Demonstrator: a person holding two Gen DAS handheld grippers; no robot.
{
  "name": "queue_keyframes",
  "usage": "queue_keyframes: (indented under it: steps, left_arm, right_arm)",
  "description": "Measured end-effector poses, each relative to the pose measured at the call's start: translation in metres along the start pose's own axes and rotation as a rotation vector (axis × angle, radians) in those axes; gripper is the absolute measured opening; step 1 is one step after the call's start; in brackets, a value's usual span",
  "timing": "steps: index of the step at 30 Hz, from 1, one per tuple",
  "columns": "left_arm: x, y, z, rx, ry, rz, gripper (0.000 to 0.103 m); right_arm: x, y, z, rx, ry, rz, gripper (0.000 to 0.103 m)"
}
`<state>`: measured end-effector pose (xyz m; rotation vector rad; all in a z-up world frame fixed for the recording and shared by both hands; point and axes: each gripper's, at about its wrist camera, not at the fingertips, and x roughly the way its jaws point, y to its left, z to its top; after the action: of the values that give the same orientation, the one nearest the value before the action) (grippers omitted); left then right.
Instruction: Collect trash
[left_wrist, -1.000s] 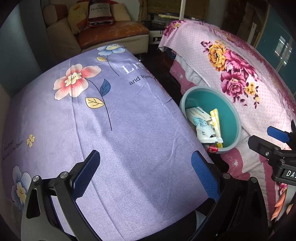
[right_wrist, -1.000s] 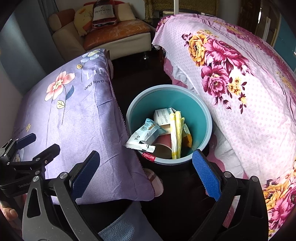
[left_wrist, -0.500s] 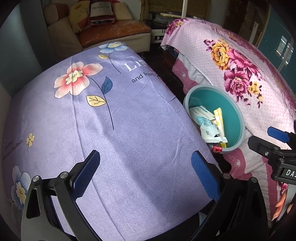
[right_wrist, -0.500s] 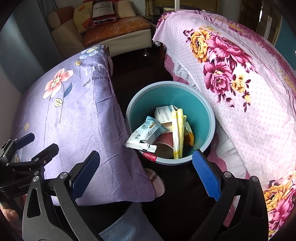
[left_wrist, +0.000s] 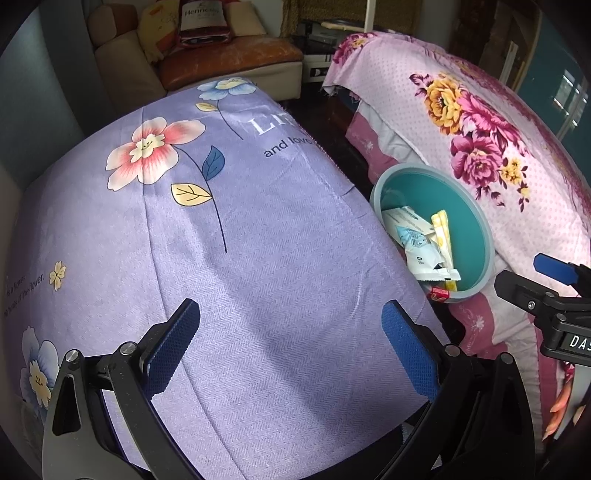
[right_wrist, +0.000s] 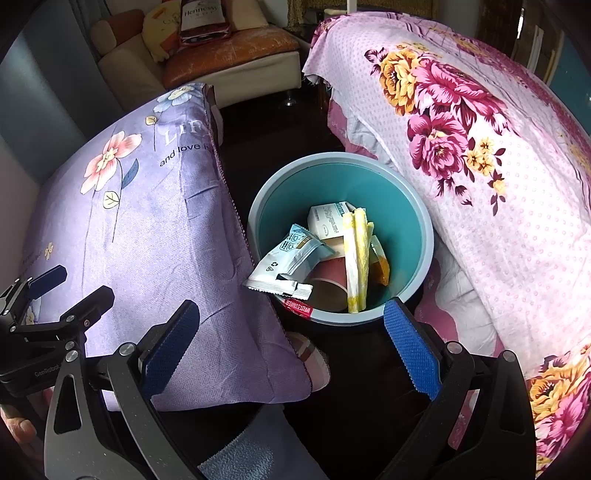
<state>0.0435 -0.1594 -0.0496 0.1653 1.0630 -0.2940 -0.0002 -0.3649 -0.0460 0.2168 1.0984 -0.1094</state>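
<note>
- Both grippers empty, jaws spread wide: left gripper low in its frame over the purple flower bedspread, right gripper low in its frame, above dark floor.
- Just past it, center frame, the teal trash bin sits between the purple bedspread and a pink floral bedspread.
- Trash is in the bin: a white-blue wrapper hanging over the rim, a yellow wrapper, a small white box.
- Upper left, far back: a sofa.

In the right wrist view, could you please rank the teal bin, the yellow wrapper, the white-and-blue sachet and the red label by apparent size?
1. Teal bin, clearly largest.
2. White-and-blue sachet and yellow wrapper: too alike to rank; the wrapper is longer, the sachet broader.
3. Red label, smallest.
</note>
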Motion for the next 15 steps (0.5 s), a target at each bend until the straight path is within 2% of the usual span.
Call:
queue_keyframes:
  steps: [15]
  left_arm:
    - [0.015, 0.006, -0.003, -0.011, 0.03, 0.006, 0.099]
  right_arm:
    - [0.015, -0.003, 0.0, 0.012, 0.023, -0.004, 0.096]
